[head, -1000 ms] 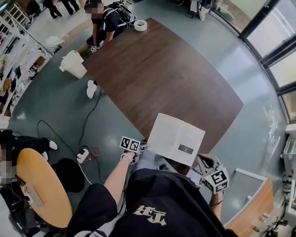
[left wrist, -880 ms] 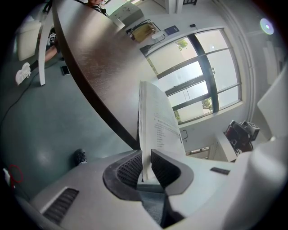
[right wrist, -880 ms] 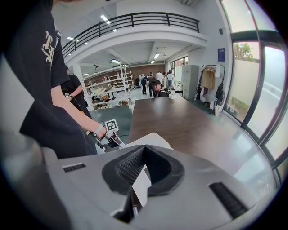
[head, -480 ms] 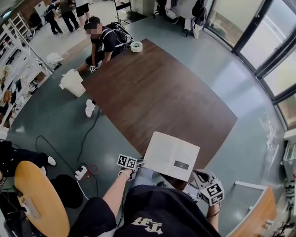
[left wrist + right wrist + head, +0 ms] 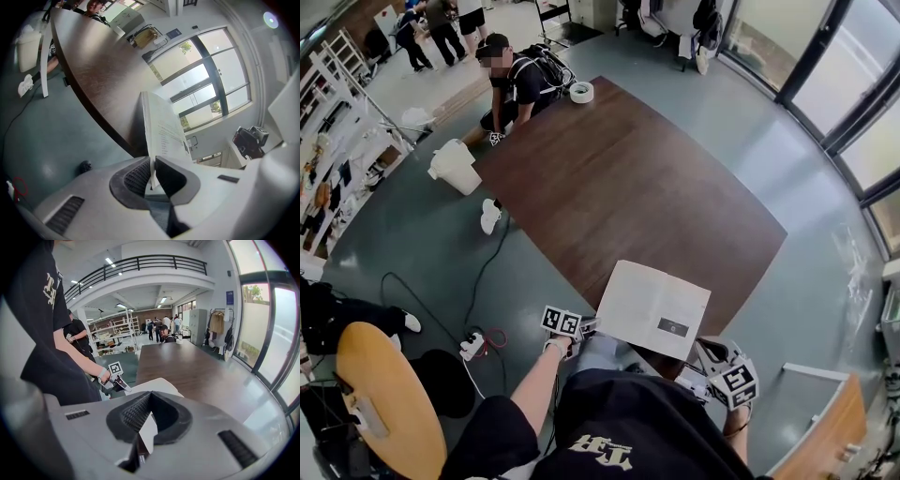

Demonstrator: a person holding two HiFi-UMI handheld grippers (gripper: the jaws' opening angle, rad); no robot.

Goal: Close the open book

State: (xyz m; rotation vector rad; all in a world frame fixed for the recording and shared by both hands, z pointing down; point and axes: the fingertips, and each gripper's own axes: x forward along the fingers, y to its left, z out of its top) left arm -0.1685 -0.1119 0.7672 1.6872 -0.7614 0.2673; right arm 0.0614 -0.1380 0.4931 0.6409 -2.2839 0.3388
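Observation:
An open book (image 5: 652, 307) with pale printed pages is held up over the near edge of the dark wooden table (image 5: 628, 178). My left gripper (image 5: 591, 327) grips its left edge. In the left gripper view a thin leaf (image 5: 161, 133) stands upright between the ribbed pads (image 5: 139, 177); the jaws have just been closing on it. My right gripper (image 5: 703, 352) holds the book's right side. In the right gripper view its jaws (image 5: 149, 416) are shut on a white page edge (image 5: 149, 433), and the left gripper (image 5: 123, 383) shows beyond.
A person (image 5: 511, 75) crouches at the table's far left corner, beside a roll of tape (image 5: 580, 91) and a white bin (image 5: 455, 164). A round wooden table (image 5: 389, 403) and a power strip with cable (image 5: 473, 345) are at the near left. Windows line the right side.
The head view has swung a little. The book and both grippers keep about the same places at the table's near edge.

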